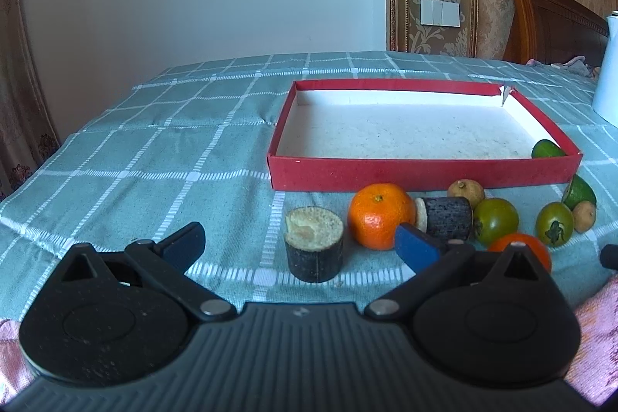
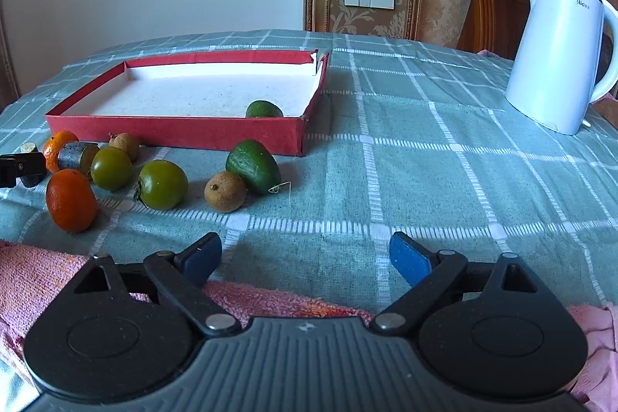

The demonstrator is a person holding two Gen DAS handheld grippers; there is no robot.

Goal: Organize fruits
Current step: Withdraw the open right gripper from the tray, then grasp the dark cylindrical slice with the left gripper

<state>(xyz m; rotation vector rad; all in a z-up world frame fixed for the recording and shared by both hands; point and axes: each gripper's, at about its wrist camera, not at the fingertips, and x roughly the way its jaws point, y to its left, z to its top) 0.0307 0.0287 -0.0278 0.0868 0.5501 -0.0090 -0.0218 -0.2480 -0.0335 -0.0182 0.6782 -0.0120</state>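
Note:
A red box (image 1: 421, 174) with a white floor lies on the checked cloth and holds one green fruit (image 1: 546, 149) in its near right corner. Before it lie two oranges (image 1: 380, 215) (image 2: 71, 199), two round green fruits (image 2: 111, 168) (image 2: 162, 184), two brown longans (image 2: 225, 190) (image 2: 124, 145), a second oval green fruit (image 2: 253, 167) and a dark cane piece (image 1: 448, 222). Another cane piece (image 1: 313, 246) stands upright between the pads of my open left gripper (image 1: 298, 232), untouched. My right gripper (image 2: 306, 240) is open over bare cloth, nearer than the fruits.
A white electric kettle (image 2: 556, 56) stands at the far right of the table. A pink towel (image 2: 34, 277) lies along the near edge under both grippers. A wooden chair back (image 2: 494, 2) rises behind the table.

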